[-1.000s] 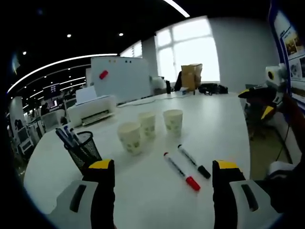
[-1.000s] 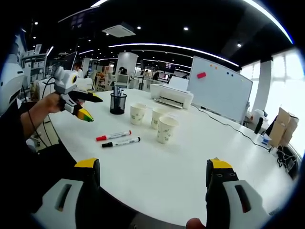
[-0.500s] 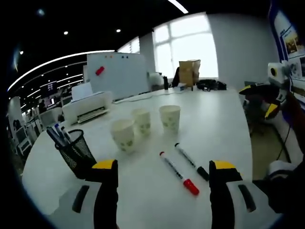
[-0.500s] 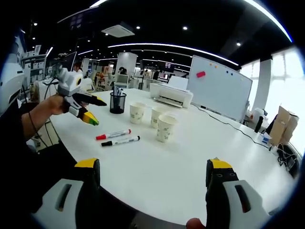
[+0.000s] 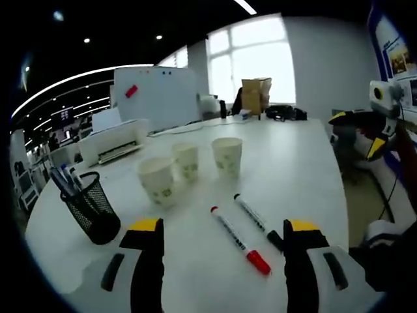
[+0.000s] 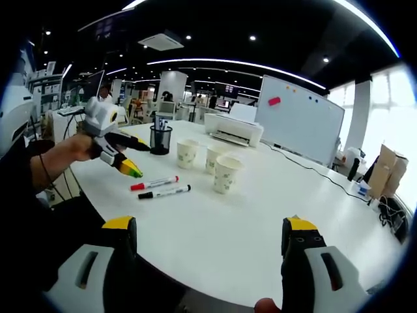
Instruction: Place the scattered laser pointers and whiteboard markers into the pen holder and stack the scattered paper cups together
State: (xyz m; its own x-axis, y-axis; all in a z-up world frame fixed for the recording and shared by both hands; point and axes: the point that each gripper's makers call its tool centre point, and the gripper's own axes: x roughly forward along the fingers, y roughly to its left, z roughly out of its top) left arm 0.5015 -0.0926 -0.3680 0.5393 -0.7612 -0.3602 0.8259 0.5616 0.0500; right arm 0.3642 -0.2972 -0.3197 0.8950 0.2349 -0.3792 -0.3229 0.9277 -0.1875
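Observation:
Two whiteboard markers lie side by side on the white table point(image 5: 306, 169): one with a red cap point(image 5: 238, 241), one with a black cap point(image 5: 255, 220). Beyond them stand three separate paper cups point(image 5: 156, 180) point(image 5: 187, 161) point(image 5: 227, 156). A black mesh pen holder point(image 5: 91, 208) with pens in it stands to the left. My left gripper point(image 5: 223, 228) is open, hovering just short of the markers; in the right gripper view the left gripper point(image 6: 140, 161) hangs beside the red marker point(image 6: 155, 184). My right gripper point(image 6: 210, 228) is open and empty, well back from the cups point(image 6: 225, 176).
A white printer point(image 6: 233, 132) and a whiteboard point(image 6: 300, 127) stand at the table's far side. A cardboard box point(image 5: 255, 96) sits at the far end. The person's arm point(image 6: 52, 156) reaches in from the left. Wide bare tabletop point(image 6: 228, 228) lies before my right gripper.
The left gripper has moved closer to the two markers and lower over the table. The right gripper has held still. Nothing on the table has moved.

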